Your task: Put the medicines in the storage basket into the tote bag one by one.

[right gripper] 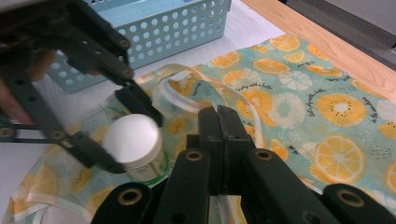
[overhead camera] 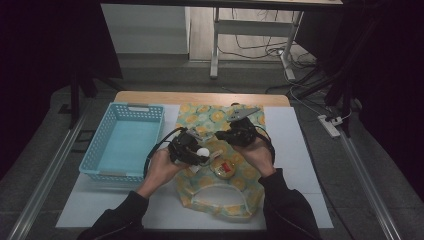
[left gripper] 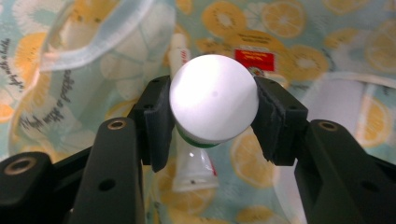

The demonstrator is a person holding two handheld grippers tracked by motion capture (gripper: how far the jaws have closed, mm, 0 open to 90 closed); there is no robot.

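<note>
A small jar with a round white cap [overhead camera: 202, 151] [left gripper: 214, 107] [right gripper: 132, 137] and a green band under it is held in my left gripper [overhead camera: 199, 152] [left gripper: 215, 91], just above the lemon-print bag [overhead camera: 220, 117] [right gripper: 299, 93]. Through the clear bag I see a white tube [left gripper: 194, 168] and a round red-labelled item [overhead camera: 225, 167] [left gripper: 254, 58]. My right gripper [overhead camera: 222, 137] [right gripper: 219, 116] is to the jar's right, jaws pressed together over the bag's clear strap [right gripper: 187, 93]. The strap appears pinched between them.
A light blue perforated basket [overhead camera: 95, 155] [right gripper: 187, 23] stands left of the bag and looks empty. Both lie on a white mat [overhead camera: 295, 145] on a wooden table [overhead camera: 200, 97]. Table legs and cables are beyond the far edge.
</note>
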